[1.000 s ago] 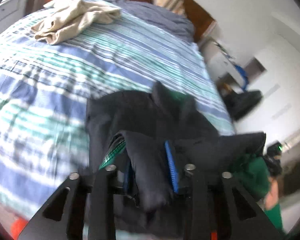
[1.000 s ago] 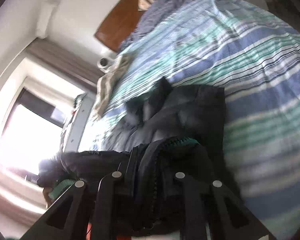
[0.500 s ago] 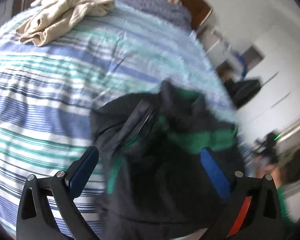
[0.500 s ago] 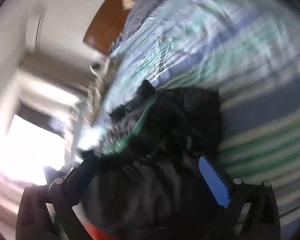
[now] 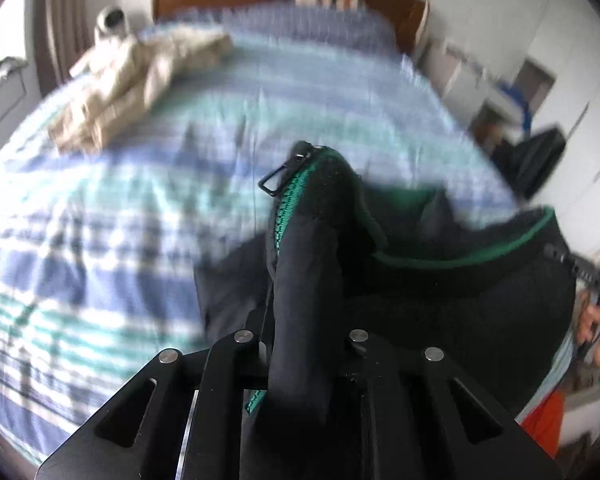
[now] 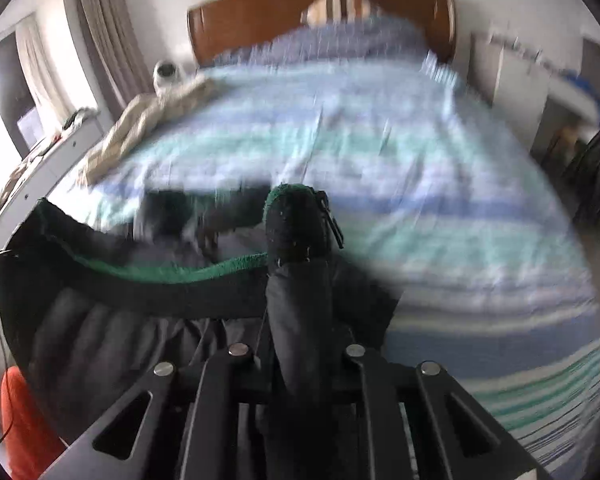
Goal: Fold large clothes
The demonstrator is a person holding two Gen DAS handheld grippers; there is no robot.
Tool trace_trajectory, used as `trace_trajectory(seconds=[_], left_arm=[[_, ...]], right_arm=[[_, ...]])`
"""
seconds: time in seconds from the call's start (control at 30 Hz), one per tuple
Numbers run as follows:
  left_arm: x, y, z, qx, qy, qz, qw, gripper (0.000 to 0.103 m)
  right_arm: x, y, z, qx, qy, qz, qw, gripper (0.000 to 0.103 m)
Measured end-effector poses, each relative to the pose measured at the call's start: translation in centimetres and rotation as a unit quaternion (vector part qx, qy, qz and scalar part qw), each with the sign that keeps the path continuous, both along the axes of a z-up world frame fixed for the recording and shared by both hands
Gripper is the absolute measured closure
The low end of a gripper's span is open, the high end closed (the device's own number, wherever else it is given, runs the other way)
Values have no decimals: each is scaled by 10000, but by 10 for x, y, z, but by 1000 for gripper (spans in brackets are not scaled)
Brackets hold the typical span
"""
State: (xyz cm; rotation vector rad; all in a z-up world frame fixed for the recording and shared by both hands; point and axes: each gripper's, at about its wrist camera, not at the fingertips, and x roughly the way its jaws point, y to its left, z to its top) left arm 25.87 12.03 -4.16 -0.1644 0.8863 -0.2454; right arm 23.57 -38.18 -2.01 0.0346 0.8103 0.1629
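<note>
A black jacket with green lining and a green zipper [image 5: 452, 296] hangs stretched between my two grippers above the near edge of the bed. My left gripper [image 5: 300, 344] is shut on one zipper-edge corner of it, with the zip pull [image 5: 278, 176] sticking up. My right gripper [image 6: 300, 344] is shut on the other corner of the jacket [image 6: 296, 232]. The green-trimmed edge [image 6: 160, 272] sags between them. The fingertips are hidden by the cloth.
The bed has a blue, white and green striped cover [image 5: 100, 220], also in the right wrist view [image 6: 440, 200]. A crumpled beige garment [image 5: 140, 80] lies at the far left, near a wooden headboard [image 6: 260, 16]. Furniture stands right of the bed [image 5: 532, 152].
Both grippers were open over the jacket half a second ago. They have shut on its two corners and lifted it, spreading the edge between them.
</note>
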Motion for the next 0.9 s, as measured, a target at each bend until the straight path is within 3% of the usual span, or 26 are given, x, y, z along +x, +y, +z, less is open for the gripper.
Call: trace_trajectory(seconds=[0.07,0.17,0.27,0.37,0.43,0.63,0.9], left_arm=[[12,-3,9,80,-315,327,9989,89],[37,-14,-7,334,-425,722,9959,88],[61,-28,-51,848,-215,902,9921,88],[75,-32,-114,1344,174,964,9861,79],[73,-23,-129,1025,105,1073,9889,75],[75,-9,-142,613,26,1120,9918,70],[78,-11,-150,349,38,1143,9928,66]], right_arm=[[12,-3,14,-36,-237,-227,9995,88],[39,-3,3,-74,-227,-548,9982,88],[65,1,-45,-310,170,-826,9960,88],[79,-7,-114,-303,774,-1049,9910,88],[75,-14,-138,21,670,-1153,9911,86],[75,-30,-158,644,471,-1253,9889,84],[74,-26,-164,736,420,-1262,9884,84]])
